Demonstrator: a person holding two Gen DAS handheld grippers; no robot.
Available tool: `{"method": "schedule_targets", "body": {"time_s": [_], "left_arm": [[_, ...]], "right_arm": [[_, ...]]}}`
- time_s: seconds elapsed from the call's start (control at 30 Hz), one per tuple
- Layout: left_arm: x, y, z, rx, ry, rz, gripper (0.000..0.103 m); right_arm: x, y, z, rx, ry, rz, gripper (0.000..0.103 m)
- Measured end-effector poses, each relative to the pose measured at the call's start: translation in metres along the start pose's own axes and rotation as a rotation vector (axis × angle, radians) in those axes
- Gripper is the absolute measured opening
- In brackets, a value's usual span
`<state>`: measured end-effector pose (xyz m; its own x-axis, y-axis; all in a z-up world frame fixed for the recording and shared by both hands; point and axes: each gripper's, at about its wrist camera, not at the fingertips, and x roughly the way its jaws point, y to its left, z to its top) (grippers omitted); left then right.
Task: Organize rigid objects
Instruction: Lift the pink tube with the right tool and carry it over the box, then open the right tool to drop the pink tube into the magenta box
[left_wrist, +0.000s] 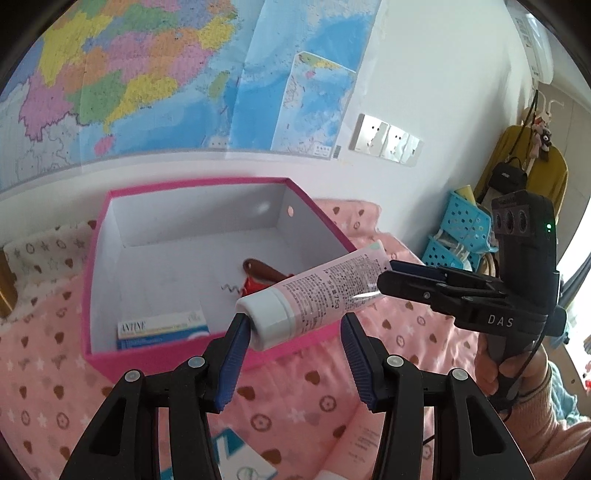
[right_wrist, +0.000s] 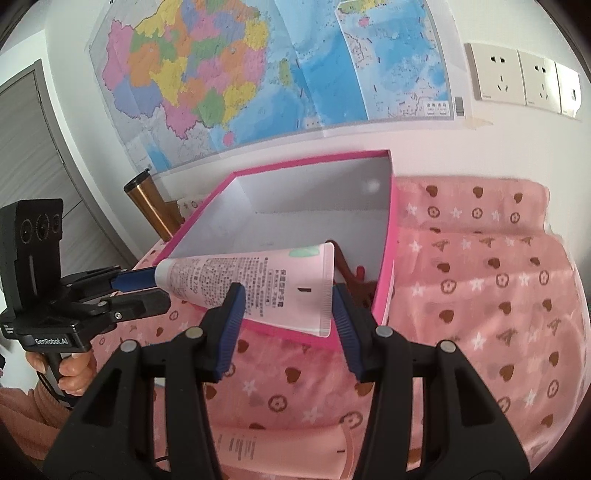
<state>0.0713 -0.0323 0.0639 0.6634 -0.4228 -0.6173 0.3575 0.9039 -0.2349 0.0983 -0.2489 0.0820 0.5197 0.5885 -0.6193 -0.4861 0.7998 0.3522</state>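
Observation:
A pink tube with a white cap (left_wrist: 314, 291) hangs in the air over the near rim of an open pink box (left_wrist: 92, 280). My right gripper (left_wrist: 384, 278) is shut on the tube's crimped end; in the right wrist view the tube (right_wrist: 258, 280) lies across its fingers (right_wrist: 288, 314). My left gripper (left_wrist: 295, 347) is open, its left finger (left_wrist: 236, 332) touching the white cap; it shows at the left of the right wrist view (right_wrist: 147, 288). Inside the box lie a red-handled corkscrew (left_wrist: 258, 277) and a small blue-and-white carton (left_wrist: 162, 328).
The box (right_wrist: 388, 258) sits on a pink patterned bedspread (right_wrist: 480, 295) against a white wall with maps and sockets (right_wrist: 517, 81). Another pink tube (right_wrist: 288, 443) and a blue-white packet (left_wrist: 236, 458) lie on the bedspread near me. Blue baskets (left_wrist: 461, 229) stand at the right.

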Motion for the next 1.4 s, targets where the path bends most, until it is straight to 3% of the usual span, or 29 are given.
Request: {"method": "schedule_targets", "body": {"time_s": [0.43,0.97,1.4], "left_arm": [[0.026,0.018,0.019,-0.046,0.035,0.006,0.051],[0.063,0.035,0.021,-0.075,0.112,0.031,0.051],[0.081,0.04,0.02,-0.079,0.151,0.037,0.051]], "right_arm": [[0.021,-0.009,0.018,-0.001,0.019,-0.031,0.051],[0.047,-0.017,0.02,-0.023,0.086,-0.091,0.053],[0.047,-0.016,0.02,-0.021,0.076,-0.146,0.053]]}}
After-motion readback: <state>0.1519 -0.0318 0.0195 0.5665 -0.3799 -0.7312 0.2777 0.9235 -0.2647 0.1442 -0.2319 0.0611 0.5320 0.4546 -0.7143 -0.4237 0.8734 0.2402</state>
